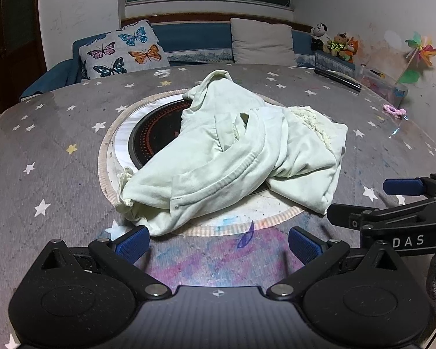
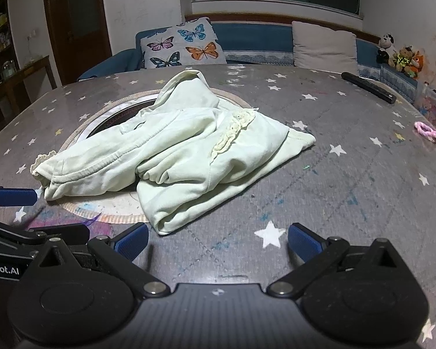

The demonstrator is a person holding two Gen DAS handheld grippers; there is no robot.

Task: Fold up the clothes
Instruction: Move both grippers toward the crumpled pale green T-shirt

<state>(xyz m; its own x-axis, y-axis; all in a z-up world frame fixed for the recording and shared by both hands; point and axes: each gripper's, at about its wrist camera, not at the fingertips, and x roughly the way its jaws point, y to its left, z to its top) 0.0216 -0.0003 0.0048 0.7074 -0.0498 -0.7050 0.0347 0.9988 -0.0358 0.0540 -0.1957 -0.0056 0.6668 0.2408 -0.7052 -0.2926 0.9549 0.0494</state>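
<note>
Blue-padded and spread wide with nothing between the fingers, our left gripper [image 1: 218, 242] and right gripper [image 2: 218, 240] hover low over the star-printed tablecloth [image 2: 348, 192], side by side. Just ahead of both lies the pale green garment [image 1: 232, 157], crumpled in a loose heap; its near edge is just beyond the left gripper's fingertips, apart from them. Under the garment sits a round inset burner [image 1: 157, 133], half covered by the cloth. Well beyond the garment we see a black remote [image 2: 369, 87] and a pink hair tie [image 2: 427, 131] off to its right, and a butterfly cushion [image 1: 122, 49] on the blue sofa behind.
</note>
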